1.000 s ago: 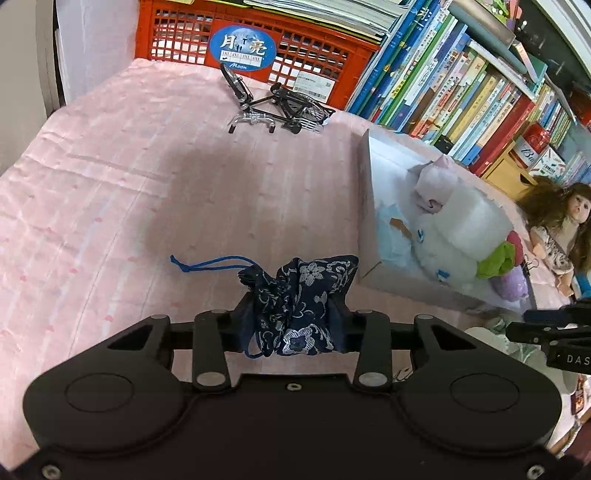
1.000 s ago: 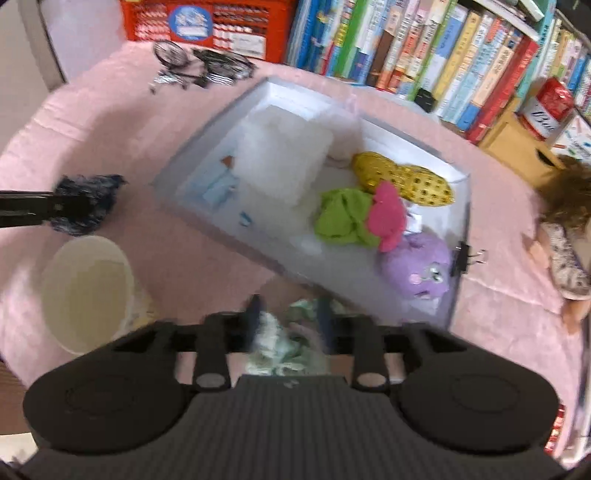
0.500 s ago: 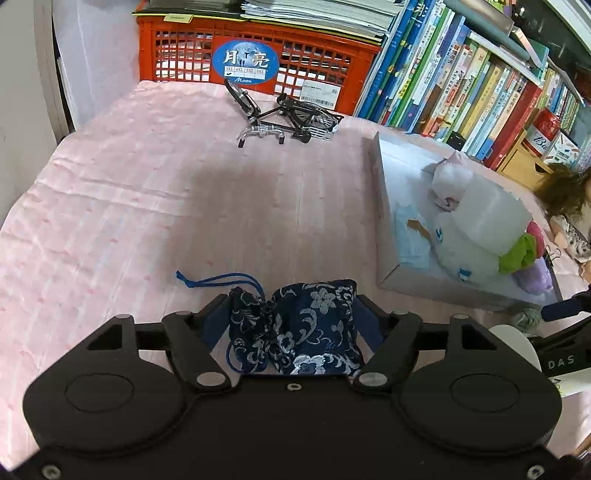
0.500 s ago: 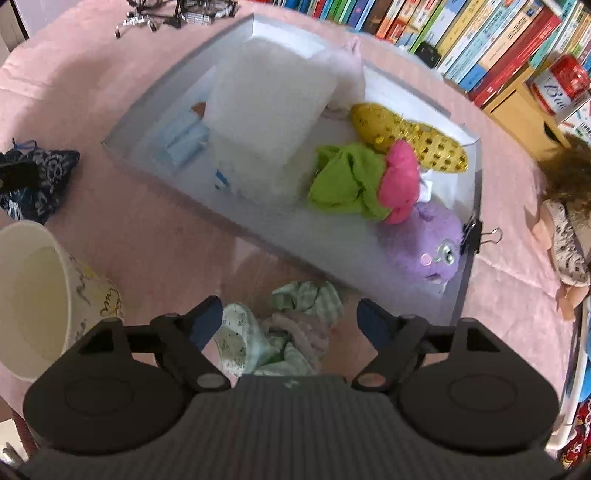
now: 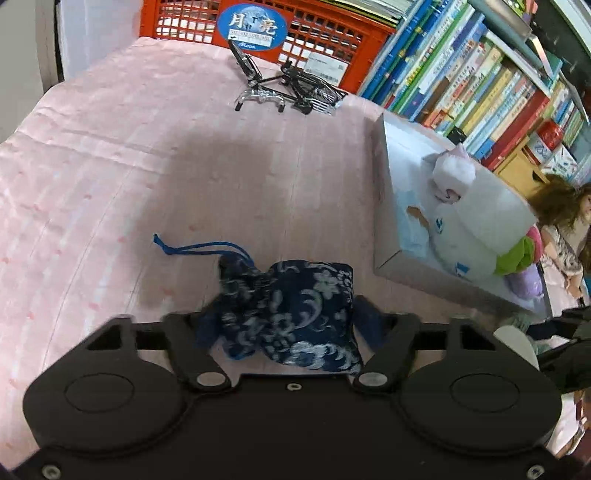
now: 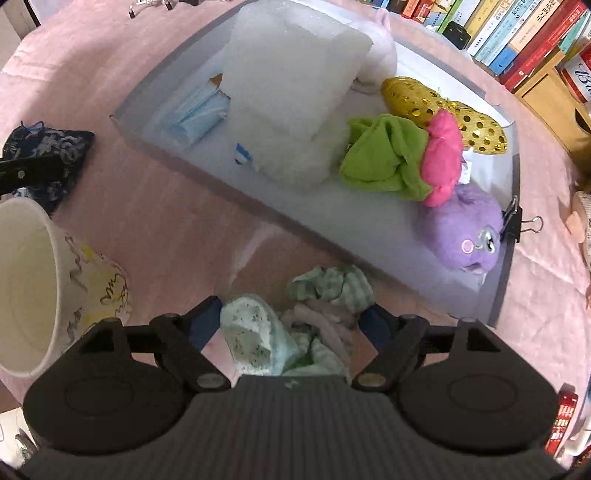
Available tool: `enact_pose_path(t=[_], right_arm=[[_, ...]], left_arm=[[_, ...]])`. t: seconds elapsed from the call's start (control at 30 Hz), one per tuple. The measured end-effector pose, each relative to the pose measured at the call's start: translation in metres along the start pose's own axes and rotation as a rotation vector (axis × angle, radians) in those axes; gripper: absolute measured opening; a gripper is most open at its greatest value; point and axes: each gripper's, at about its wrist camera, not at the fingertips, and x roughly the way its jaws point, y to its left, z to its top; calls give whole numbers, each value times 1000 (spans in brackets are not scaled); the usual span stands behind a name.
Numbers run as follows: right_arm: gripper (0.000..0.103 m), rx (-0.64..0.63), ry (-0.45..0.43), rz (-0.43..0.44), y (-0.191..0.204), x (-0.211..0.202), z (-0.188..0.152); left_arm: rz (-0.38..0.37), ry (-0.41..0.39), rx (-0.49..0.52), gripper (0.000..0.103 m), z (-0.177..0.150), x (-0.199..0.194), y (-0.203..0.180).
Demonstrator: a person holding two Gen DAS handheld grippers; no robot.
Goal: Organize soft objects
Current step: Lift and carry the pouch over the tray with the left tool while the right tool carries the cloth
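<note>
Pink tablecloth (image 5: 147,166), two grippers at work.
Left gripper (image 5: 284,325): jaws spread around blue pouch (image 5: 291,310) lying on cloth. Right gripper (image 6: 291,325): jaws spread around crumpled green cloth (image 6: 314,317), just beside gray box (image 6: 388,236) of soft toys.

Place: a home, likely a child's room or study corner.
Books: packed shelves of children's books (image 5: 476,77) filled the upper right.
Toys: a doll (image 5: 565,221) sat at the right edge.
Surface: a pink cloth (image 5: 147,155) covered the table.
Storage: a red crate (image 5: 332,29) stood at the top.
</note>
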Motion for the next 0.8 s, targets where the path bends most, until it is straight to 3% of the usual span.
enact_pose_path(t=[0.1, 0.13, 0.17, 0.27, 0.6, 0.8], right_arm=[[78, 5, -24, 23, 0, -4, -3], [68, 3, -40, 26, 1, -7, -4], [53, 5, -57, 21, 1, -11, -6], [44, 20, -134, 54, -2, -29, -8], [43, 78, -328, 105, -23, -82, -17], [44, 118, -462, 97, -46, -106, -25]], left_arm=[[-27, -5, -26, 46, 1, -3, 3], [-33, -6, -32, 43, 2, -5, 3], [-39, -7, -33, 42, 3, -7, 3], [-42, -31, -14, 40, 7, -17, 0], [38, -197, 169, 39, 15, -58, -53], [25, -236, 250, 39, 11, -71, -96]])
